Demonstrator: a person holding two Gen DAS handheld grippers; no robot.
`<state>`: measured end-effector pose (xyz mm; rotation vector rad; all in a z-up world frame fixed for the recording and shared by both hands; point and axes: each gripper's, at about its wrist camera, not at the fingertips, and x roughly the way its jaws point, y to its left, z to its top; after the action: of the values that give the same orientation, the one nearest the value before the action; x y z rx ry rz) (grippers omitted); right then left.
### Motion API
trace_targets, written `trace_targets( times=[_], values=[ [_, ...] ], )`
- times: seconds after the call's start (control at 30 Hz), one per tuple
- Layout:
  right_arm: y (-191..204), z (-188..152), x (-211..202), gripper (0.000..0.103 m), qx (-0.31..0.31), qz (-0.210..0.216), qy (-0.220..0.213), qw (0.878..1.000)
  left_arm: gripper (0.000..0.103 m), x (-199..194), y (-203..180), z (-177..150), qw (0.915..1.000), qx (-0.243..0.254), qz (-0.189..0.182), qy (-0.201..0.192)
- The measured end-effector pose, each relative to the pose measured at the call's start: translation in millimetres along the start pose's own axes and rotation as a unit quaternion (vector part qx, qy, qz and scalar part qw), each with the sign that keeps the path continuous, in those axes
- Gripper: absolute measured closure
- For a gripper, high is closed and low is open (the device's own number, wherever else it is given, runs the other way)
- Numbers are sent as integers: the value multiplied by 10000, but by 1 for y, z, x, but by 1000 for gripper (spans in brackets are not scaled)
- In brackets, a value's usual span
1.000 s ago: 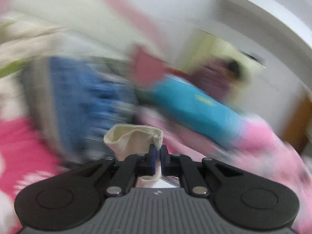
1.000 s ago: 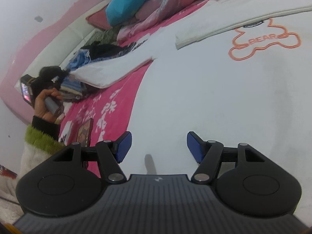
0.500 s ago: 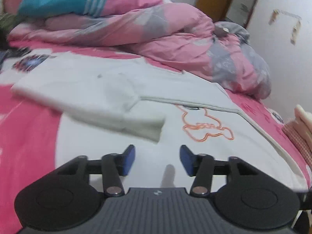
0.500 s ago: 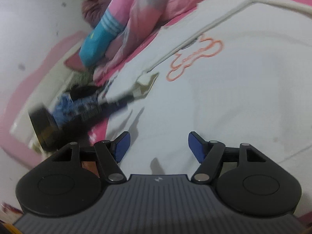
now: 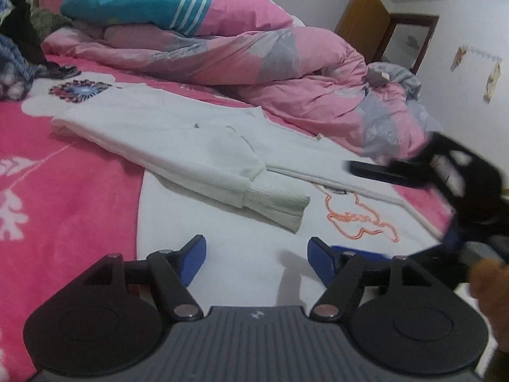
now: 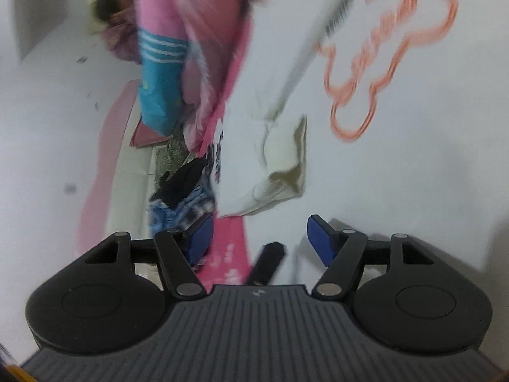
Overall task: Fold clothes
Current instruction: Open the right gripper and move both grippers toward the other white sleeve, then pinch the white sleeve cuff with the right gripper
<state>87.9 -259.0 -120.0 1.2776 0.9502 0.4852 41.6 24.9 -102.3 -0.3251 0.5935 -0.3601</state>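
A white sweatshirt [image 5: 222, 254] with an orange bear outline [image 5: 362, 219] lies flat on the bed. Its sleeve [image 5: 178, 146] is folded across the body, with the ribbed cuff [image 5: 276, 207] just ahead of my left gripper [image 5: 256, 259]. The left gripper is open and empty, low over the fabric. My right gripper [image 6: 257, 240] is open and empty above the sweatshirt [image 6: 413, 165]; the cuff [image 6: 280, 175] and bear print [image 6: 381, 57] lie ahead of it. The right gripper also shows blurred in the left wrist view [image 5: 451, 191], at the right.
A pink quilt [image 5: 254, 63] and a blue-and-pink pillow [image 5: 143, 3] are heaped along the far side of the bed. Dark and plaid clothes [image 5: 16, 51] pile at the far left. The pink flowered bedsheet [image 5: 63, 191] lies left of the sweatshirt. A wooden cabinet [image 5: 381, 35] stands by the wall.
My left gripper let go of the cuff, leaving the sleeve folded across the body, and opened wider. My right gripper stayed open and swung over the sweatshirt toward the cuff.
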Motion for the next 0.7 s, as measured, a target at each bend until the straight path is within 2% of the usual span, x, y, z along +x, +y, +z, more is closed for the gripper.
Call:
trace_targets(
  times=[0.13, 0.27, 0.37, 0.43, 0.47, 0.53, 0.6, 0.7],
  values=[
    [1, 12, 32, 38, 674, -245, 158, 9973, 31, -2, 10, -1, 9994, -260, -230, -74],
    [7, 25, 52, 40, 978, -499, -97, 9939, 31, -2, 14, -2, 9986, -380, -346, -117],
    [6, 25, 60, 58, 1109, -664, -380, 9909, 31, -3, 17, -3, 9981, -441, -403, -141],
    [2, 21, 63, 90, 1154, -734, -550, 9891, 31, -3, 18, -3, 9978, -476, -432, -144],
    [-1, 20, 65, 94, 1153, -728, -592, 9889, 31, -3, 18, -2, 9978, -485, -440, -139],
    [-1, 18, 64, 96, 985, -634, -669, 9909, 32, -4, 18, 1, 9979, -492, -417, -92],
    [11, 19, 58, 96, 510, -548, -754, 9943, 35, -6, 15, 7, 9989, -409, -227, -47],
    [48, 23, 51, 96, -535, -365, -849, 9943, 35, -4, 8, 27, 9983, 66, 568, -125]
  ],
)
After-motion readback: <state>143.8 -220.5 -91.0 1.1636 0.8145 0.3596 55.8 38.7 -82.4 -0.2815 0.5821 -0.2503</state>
